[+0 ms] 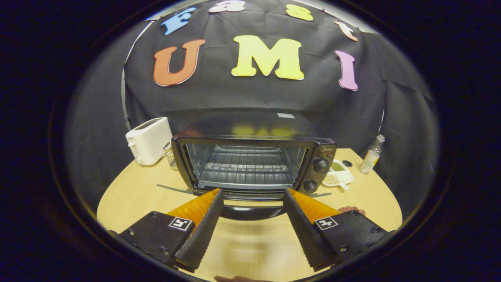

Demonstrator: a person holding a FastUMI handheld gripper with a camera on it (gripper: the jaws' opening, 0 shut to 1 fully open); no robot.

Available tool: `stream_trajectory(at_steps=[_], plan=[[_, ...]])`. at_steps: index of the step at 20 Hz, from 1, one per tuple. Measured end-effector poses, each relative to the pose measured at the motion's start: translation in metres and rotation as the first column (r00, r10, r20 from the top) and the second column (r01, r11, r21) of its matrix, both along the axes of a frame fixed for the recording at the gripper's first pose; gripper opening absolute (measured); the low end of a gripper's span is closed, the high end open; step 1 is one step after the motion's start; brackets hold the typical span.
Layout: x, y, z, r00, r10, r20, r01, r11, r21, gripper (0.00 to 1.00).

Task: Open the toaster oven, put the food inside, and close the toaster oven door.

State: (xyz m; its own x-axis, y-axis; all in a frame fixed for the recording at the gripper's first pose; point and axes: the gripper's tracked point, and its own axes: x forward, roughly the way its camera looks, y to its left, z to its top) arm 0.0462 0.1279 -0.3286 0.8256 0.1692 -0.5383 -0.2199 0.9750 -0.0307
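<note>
Two black fingers [203,231] of the gripper [252,196] reach forward in the gripper view, with ribbed inner faces and orange wedge-shaped backs. The jaws are spread wide and hold nothing; only bare wood shows between them. Each finger base is a flat black plate with a small square black-and-white marker.

Just ahead of the fingertips stands the toaster oven [254,164], a black metal box with a glossy top. Its door [252,211] is folded down flat toward the gripper, and the curved dark handle edge lies between the two fingertips. Inside, the wire rack [244,164] of thin metal bars is visible, and I cannot see any food on it. Two round black knobs [321,165] sit one above the other on the oven's right panel.

The tabletop [133,196] is pale wood with a rounded edge. Toward its far left edge stands a white toaster [148,141], smooth plastic with rounded corners. Beside the oven's right side lies a white divided dish [339,174] with green and beige grains. At the far right edge stands a small clear bottle [372,154]. Near the right finger, at the right edge, a reddish-brown piece of food [351,209] is partly hidden.
</note>
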Motion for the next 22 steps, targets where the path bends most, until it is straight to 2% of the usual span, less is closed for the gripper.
stream_trajectory(at_steps=[9,15,17,22], plan=[[-0.041,-0.010,-0.050,1.000,-0.012,0.008,0.012,1.000,0.026,0.98],[-0.057,-0.010,-0.094,0.998,0.008,-0.068,-0.011,0.999,-0.032,0.98],[-0.065,-0.010,-0.118,0.990,0.008,-0.139,-0.015,0.999,-0.052,0.98],[-0.068,-0.009,-0.114,0.991,0.024,-0.132,-0.031,0.998,-0.058,0.98]])
